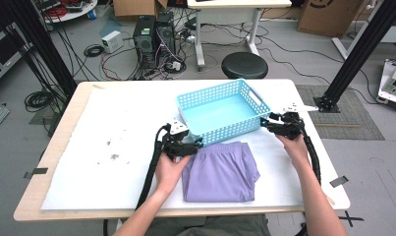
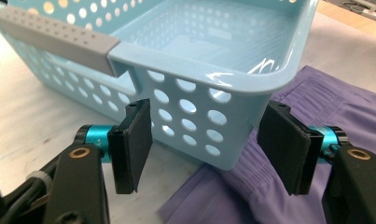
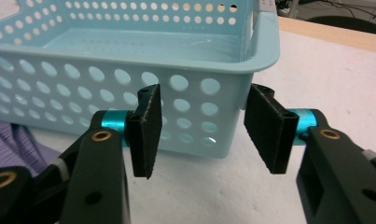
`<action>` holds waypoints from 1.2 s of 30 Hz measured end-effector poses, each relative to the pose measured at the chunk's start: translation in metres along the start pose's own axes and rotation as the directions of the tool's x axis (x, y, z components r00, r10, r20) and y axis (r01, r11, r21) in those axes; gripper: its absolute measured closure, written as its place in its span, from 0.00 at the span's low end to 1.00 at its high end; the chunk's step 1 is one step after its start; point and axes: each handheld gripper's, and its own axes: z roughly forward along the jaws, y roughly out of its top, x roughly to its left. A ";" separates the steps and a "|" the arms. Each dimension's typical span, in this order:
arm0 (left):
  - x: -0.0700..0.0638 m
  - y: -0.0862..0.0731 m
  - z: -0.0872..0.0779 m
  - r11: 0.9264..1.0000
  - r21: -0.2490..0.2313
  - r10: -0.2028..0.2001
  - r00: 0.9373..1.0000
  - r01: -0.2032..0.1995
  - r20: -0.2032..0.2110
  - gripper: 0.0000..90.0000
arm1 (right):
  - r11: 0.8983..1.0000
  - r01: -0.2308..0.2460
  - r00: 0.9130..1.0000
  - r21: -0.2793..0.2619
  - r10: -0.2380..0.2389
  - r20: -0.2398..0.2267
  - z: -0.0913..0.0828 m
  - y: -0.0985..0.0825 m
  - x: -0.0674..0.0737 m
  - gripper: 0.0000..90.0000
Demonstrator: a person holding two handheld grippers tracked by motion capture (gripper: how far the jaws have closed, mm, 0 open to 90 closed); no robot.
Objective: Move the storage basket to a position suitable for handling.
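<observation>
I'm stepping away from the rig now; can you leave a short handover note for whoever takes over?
Left claw: open, straddling the near-left corner of the blue basket, pads not pressing.
Right claw: open, around the basket's near-right corner, not gripping.
Folded purple garment lies on the table just in front of the basket; the left corner overlaps its edge.
Done: both claws positioned at the corners.
Left: probably close on the corners and move the basket; it holds nothing, so the garment still waits.

Lighting is even, diffuse and overhead; shadows are soft. White glare streaks mark the glossy blue basket rim in the left gripper view. The high view is soft and low-resolution. Both gripper views blur close foreground parts.
</observation>
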 end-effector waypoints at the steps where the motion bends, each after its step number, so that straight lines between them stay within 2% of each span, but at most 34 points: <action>1: 0.002 0.000 -0.002 1.000 -0.002 0.000 1.000 0.000 -0.001 0.42 | 1.000 0.002 1.000 0.004 -0.002 -0.006 -0.001 0.000 0.002 0.56; 4: 0.010 0.002 -0.007 1.000 -0.009 0.011 1.000 -0.011 -0.007 0.47 | 1.000 0.026 1.000 -0.017 -0.026 -0.013 -0.006 0.002 0.009 0.57; 6: 0.017 0.002 -0.009 1.000 0.006 0.026 0.999 -0.026 -0.032 0.47 | 0.999 0.043 0.999 -0.010 -0.043 -0.016 -0.007 0.002 0.014 0.57; 9: 0.030 -0.001 -0.010 1.000 0.011 -0.004 0.999 0.005 -0.041 0.47 | 0.997 0.075 0.997 -0.002 -0.075 -0.031 -0.006 0.000 0.022 0.58; 12: 0.040 -0.005 -0.008 0.999 0.026 -0.027 0.999 0.028 -0.023 0.47 | 0.995 0.099 0.995 0.013 -0.098 -0.036 -0.003 0.000 0.029 0.56; 16: 0.043 -0.009 -0.004 0.998 0.056 -0.016 0.999 0.018 -0.036 0.45 | 0.991 0.120 0.993 0.057 -0.118 -0.031 0.005 -0.003 0.034 0.48; 19: 0.044 -0.011 -0.005 0.999 0.038 -0.026 0.999 0.027 -0.031 0.41 | 0.992 0.116 0.993 0.042 -0.116 -0.011 0.009 -0.003 0.034 0.40; 22: 0.043 -0.011 -0.006 0.999 0.036 -0.016 0.999 0.017 -0.029 0.40 | 0.992 0.126 0.992 0.021 -0.126 0.011 0.013 -0.003 0.032 0.40; 24: 0.043 -0.011 -0.004 0.999 0.030 -0.025 1.000 0.026 -0.015 0.41 | 0.992 0.124 0.992 0.024 -0.124 0.011 0.018 -0.004 0.030 0.48; 25: 0.043 -0.011 -0.003 0.999 0.027 -0.030 1.000 0.030 -0.007 0.41 | 0.991 0.130 0.992 0.028 -0.130 -0.003 0.020 -0.004 0.029 0.51; 27: 0.043 -0.010 0.000 0.999 0.026 -0.022 1.000 0.022 0.011 0.44 | 0.988 0.151 0.989 0.030 -0.151 0.003 0.021 -0.005 0.032 0.54; 28: 0.042 -0.009 0.001 0.999 0.026 -0.022 0.999 0.023 -0.024 0.46 | 0.985 0.168 0.986 0.025 -0.168 -0.006 0.018 -0.004 0.033 0.59; 29: 0.042 -0.008 0.001 0.999 0.035 -0.012 0.999 0.014 -0.042 0.45 | 0.986 0.164 0.986 0.026 -0.164 -0.015 0.016 -0.003 0.034 0.62; 32: 0.046 -0.007 0.000 0.999 0.041 0.001 0.999 0.000 -0.045 0.47 | 0.981 0.191 0.981 0.036 -0.190 -0.035 0.011 -0.004 0.038 0.64; 33: 0.047 -0.006 -0.001 0.999 0.039 0.024 0.998 -0.022 -0.055 0.51 | 0.980 0.194 0.980 0.035 -0.192 -0.046 0.010 -0.005 0.039 0.65; 35: 0.046 -0.003 -0.003 0.998 0.033 0.046 0.997 -0.044 -0.064 0.52 | 0.977 0.212 0.976 0.030 -0.210 -0.055 0.007 -0.006 0.040 0.65; 36: 0.046 -0.002 -0.003 0.999 0.028 0.045 0.997 -0.043 -0.060 0.53 | 0.978 0.204 0.978 0.035 -0.202 -0.053 0.005 -0.006 0.041 0.65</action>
